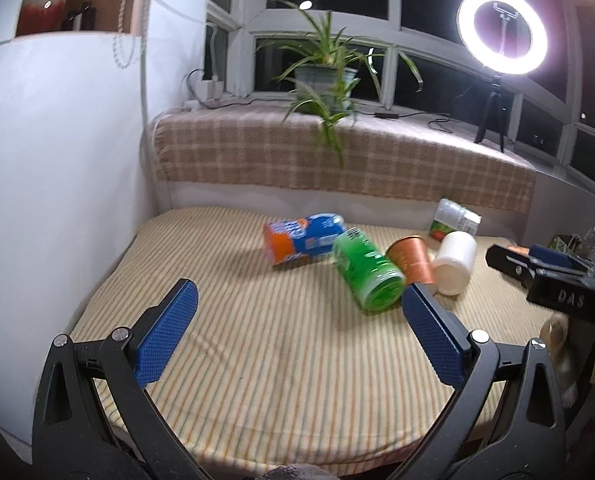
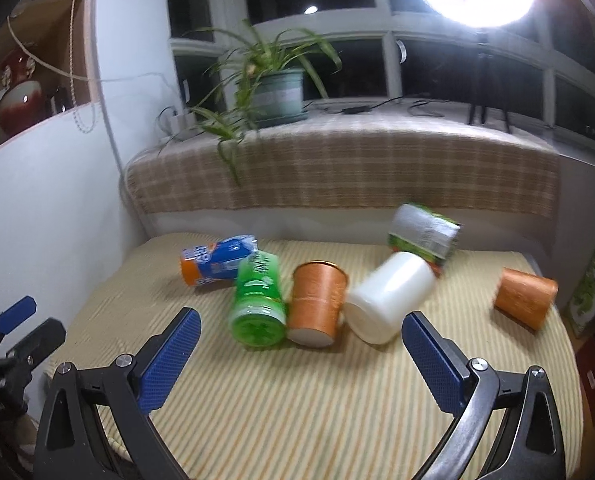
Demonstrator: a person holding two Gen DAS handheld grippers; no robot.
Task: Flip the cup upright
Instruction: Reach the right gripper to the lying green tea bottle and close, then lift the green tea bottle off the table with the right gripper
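Several containers lie tipped over on a striped mat (image 2: pixel 297 400). An orange cup (image 2: pixel 317 300) lies on its side between a green can (image 2: pixel 257 304) and a white jar (image 2: pixel 389 296); it also shows in the left wrist view (image 1: pixel 411 258). A second orange cup (image 2: pixel 525 296) lies on its side at the right. My right gripper (image 2: pixel 297 348) is open and empty, just in front of the first cup. My left gripper (image 1: pixel 297 324) is open and empty, short of the green can (image 1: pixel 367 270).
A blue-orange can (image 1: pixel 303 238) and a green-labelled carton (image 2: pixel 425 232) also lie on the mat. A plaid-covered ledge (image 1: pixel 337 160) with a potted plant (image 1: pixel 323 76) and a ring light (image 1: pixel 501 36) runs behind. A white wall (image 1: pixel 57 180) stands at the left. The right gripper shows at the right edge (image 1: pixel 553 276).
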